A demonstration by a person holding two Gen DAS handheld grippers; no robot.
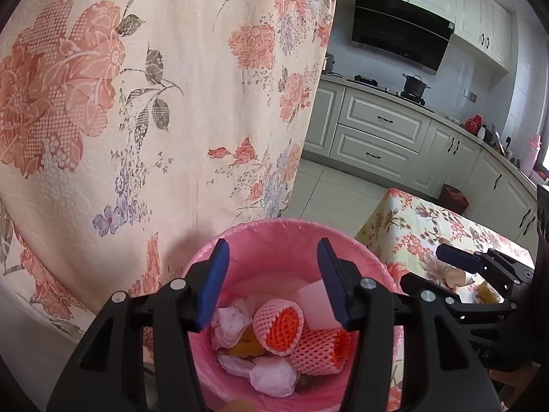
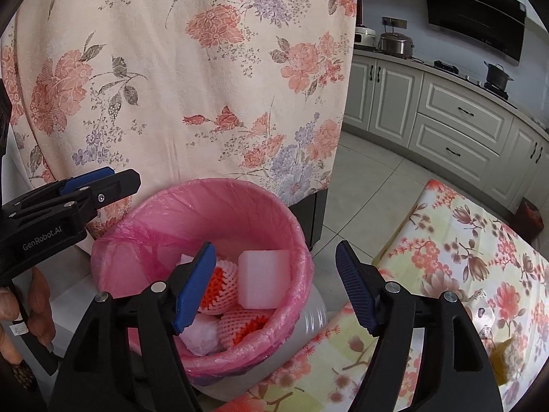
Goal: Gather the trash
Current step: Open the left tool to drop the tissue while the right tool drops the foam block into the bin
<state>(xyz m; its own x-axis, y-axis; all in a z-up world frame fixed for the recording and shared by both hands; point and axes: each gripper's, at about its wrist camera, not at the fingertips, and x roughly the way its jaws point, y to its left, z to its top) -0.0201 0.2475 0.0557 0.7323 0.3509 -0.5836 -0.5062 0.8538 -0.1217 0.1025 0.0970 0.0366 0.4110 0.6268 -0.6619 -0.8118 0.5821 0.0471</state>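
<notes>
A trash bin with a pink liner [image 1: 284, 221] [image 2: 219, 183] stands beside the table. In it lie pink-and-orange foam fruit nets [image 1: 279, 326] [image 2: 216, 292], a white foam block [image 1: 315, 305] [image 2: 264, 278], crumpled tissues [image 1: 230, 322] [image 2: 200, 338] and a bit of orange peel [image 1: 245, 343]. My left gripper [image 1: 273, 243] [image 2: 123, 178] hangs open above the bin, nothing between its blue pads. Over the bin's right rim, my right gripper [image 2: 275, 245] [image 1: 432, 267] is open and empty too.
A table with a floral plastic cloth [image 1: 446, 233] [image 2: 463, 274] lies to the right, with a yellowish scrap [image 2: 504, 360] and a wrapper [image 2: 480, 305] on it. A tall floral cloth [image 1: 137, 103] hangs behind the bin. Kitchen cabinets [image 1: 377, 127] line the far wall. A hand [image 2: 34, 309] holds the left gripper.
</notes>
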